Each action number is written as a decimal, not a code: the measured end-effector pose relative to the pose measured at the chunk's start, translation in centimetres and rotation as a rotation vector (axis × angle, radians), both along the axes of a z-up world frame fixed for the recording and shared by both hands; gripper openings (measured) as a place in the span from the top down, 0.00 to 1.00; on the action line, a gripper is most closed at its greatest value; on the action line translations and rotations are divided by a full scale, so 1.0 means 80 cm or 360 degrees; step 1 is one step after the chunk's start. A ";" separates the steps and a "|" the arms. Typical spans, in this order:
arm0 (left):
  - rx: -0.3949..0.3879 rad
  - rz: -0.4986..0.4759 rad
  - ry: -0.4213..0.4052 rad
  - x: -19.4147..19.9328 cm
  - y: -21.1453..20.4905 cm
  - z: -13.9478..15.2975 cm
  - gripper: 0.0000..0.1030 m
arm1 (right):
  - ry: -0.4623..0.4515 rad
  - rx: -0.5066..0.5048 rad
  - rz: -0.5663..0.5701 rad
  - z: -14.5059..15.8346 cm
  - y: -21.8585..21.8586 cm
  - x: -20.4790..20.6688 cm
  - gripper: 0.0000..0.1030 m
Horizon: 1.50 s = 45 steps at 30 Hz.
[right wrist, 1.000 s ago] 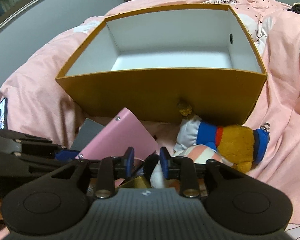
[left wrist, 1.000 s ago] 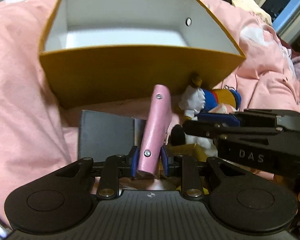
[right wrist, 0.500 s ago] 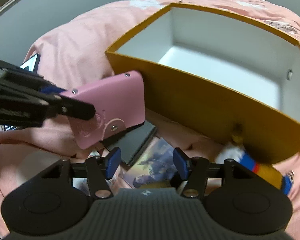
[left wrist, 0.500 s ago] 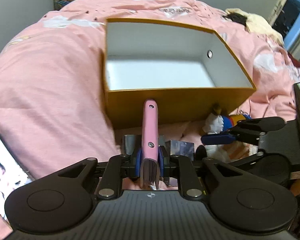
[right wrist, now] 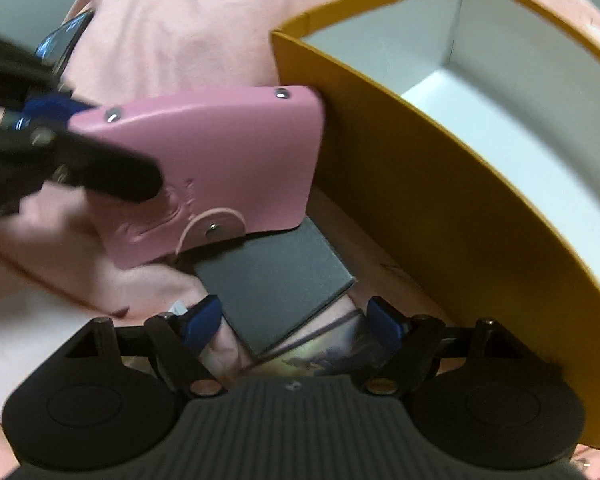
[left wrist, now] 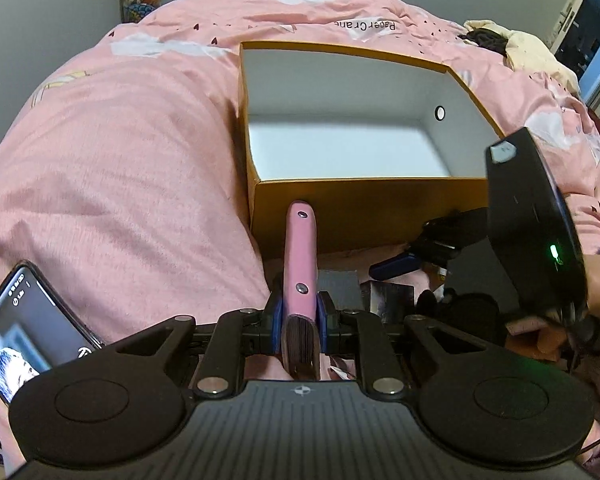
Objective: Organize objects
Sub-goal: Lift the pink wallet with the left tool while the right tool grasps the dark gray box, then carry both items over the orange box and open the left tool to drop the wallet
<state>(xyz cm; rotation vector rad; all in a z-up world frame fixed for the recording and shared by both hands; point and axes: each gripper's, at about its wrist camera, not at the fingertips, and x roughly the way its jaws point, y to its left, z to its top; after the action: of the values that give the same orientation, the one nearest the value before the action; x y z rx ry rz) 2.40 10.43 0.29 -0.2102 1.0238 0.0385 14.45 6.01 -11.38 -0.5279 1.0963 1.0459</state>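
Mid-carry: left tongs [left wrist: 299,322] pinching the pink case [left wrist: 300,256] edge-on, lifted off the bed [left wrist: 120,152], just short of the box [left wrist: 364,216] straight ahead. Right tongs [right wrist: 294,318] spread, holding nothing, low over a grey card [right wrist: 276,280] and a picture card [right wrist: 324,354], box wall close on the right. Box inside bare. Next, probably: raise the case over the near wall, forward, then release inside. Phone [left wrist: 24,320] lying to the left.

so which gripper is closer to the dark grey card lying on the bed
Right. The right gripper hangs open just over the dark grey card, fingers straddling its near corner. The left gripper sits behind it, shut on the pink wallet.
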 end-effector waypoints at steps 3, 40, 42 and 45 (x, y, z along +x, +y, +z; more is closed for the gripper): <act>-0.0011 0.0008 0.0007 0.000 0.004 -0.002 0.81 | 0.0130 0.0050 -0.0039 -0.001 -0.002 0.019 0.18; 0.0090 0.0074 -0.0048 -0.025 0.005 0.023 0.81 | 0.0676 0.0487 -0.0558 0.014 -0.080 -0.007 0.63; 0.0101 0.0081 -0.0067 -0.030 0.004 0.028 0.81 | 0.0639 0.0491 -0.0591 0.015 -0.081 -0.009 0.64; 0.0070 0.0089 -0.0121 -0.037 0.005 0.038 0.81 | 0.0573 0.0489 -0.0598 0.024 -0.072 -0.009 0.64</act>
<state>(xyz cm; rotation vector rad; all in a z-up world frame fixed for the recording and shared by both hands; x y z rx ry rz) -0.58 10.84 3.29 -0.1986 0.9403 0.1027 13.76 0.27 -9.45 0.1187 1.2592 0.9695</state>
